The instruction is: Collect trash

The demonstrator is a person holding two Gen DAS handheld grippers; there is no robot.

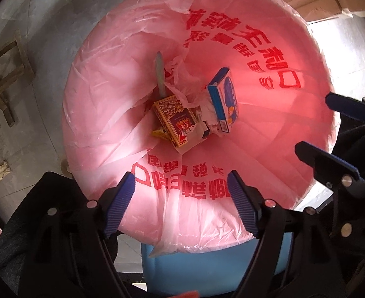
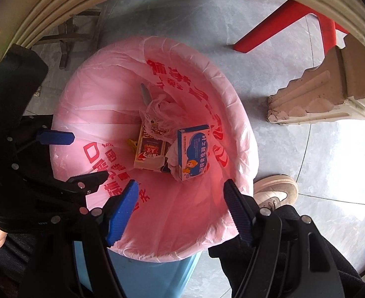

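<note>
A blue bin (image 1: pixel 207 268) lined with a pink bag (image 1: pixel 269 129) printed in red stands below both grippers. At its bottom lie a blue-and-white box (image 1: pixel 223 100) (image 2: pixel 193 152), a red-and-gold box (image 1: pixel 176 119) (image 2: pixel 150 146), crumpled white paper (image 1: pixel 207 119), a thin plastic bag (image 2: pixel 161 110) and a grey stick (image 1: pixel 160 72). My left gripper (image 1: pixel 181 201) hangs open over the near rim, nothing between its pads. My right gripper (image 2: pixel 178 206) is open too, above the bag's near side; it also shows at the right of the left wrist view (image 1: pixel 314 124).
The bin stands on a grey tiled floor (image 2: pixel 269 79). A red chair leg (image 2: pixel 279 22) and a tan stepped block (image 2: pixel 319 92) lie to the right. A person's beige shoe (image 2: pixel 275 191) is beside the bin. A wooden stool (image 1: pixel 1 79) stands at the left.
</note>
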